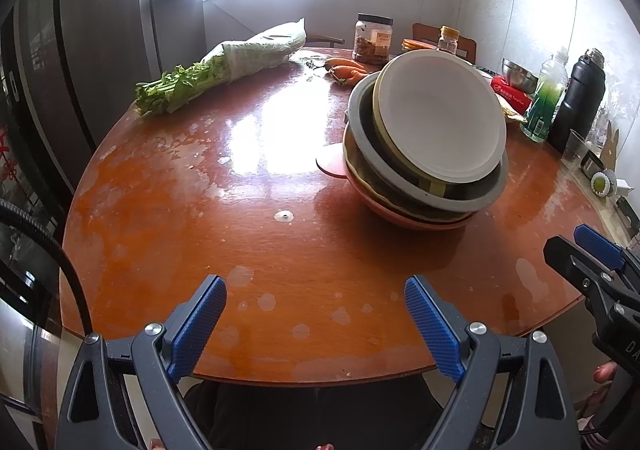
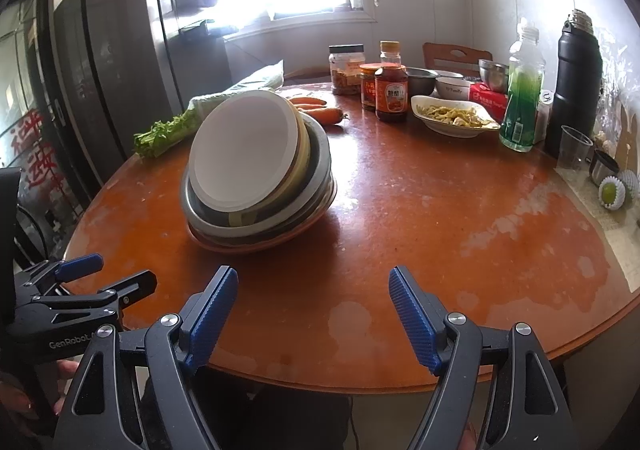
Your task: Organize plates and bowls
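While both claws hang released over table [image 1: 168, 217] edge, left claw [image 1: 316, 314] & right claw [image 2: 314, 308] face tilted stack of bowls [image 1: 424, 153] ahead, w/ white plate [image 2: 244, 149] on top

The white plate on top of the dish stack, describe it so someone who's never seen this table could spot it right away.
Start at the round reddish wooden table; near its middle, in front of the celery and carrots, sits a leaning stack of bowls. The white plate is the top piece, tilted toward the viewer. It is flat and plain white with an olive-yellow outer side, unlike the grey metal and orange dishes below.
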Tool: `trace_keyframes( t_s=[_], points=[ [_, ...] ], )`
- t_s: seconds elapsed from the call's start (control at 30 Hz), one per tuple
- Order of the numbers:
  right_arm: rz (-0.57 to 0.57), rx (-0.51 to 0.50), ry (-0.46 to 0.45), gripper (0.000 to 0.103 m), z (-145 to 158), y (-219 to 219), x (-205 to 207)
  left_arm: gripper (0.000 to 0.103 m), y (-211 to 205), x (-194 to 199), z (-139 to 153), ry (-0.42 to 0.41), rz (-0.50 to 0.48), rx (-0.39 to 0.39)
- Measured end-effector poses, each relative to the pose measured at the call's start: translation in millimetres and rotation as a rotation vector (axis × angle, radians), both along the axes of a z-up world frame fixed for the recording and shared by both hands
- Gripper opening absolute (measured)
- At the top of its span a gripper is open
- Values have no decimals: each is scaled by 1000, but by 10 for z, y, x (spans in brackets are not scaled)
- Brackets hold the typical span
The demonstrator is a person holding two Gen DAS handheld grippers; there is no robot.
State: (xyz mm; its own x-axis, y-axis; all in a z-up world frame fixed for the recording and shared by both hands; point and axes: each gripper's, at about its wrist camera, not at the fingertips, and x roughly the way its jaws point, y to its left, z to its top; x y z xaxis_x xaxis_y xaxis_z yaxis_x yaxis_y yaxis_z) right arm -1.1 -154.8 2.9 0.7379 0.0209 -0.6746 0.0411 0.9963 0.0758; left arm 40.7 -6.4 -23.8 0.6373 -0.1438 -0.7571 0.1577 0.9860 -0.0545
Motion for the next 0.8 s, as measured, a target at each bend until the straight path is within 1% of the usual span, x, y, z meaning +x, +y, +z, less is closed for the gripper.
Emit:
trace_keyframes(
  t_s=[0.6, 0.8],
  points=[
    [-5, 5, 10, 79, -11, -59, 109, 91, 30, 86, -27, 11, 12, 9],
    [-9, 14, 16, 79, -29, -116, 179, 91, 102, 198, 7, 1, 28, 5]
  ],
)
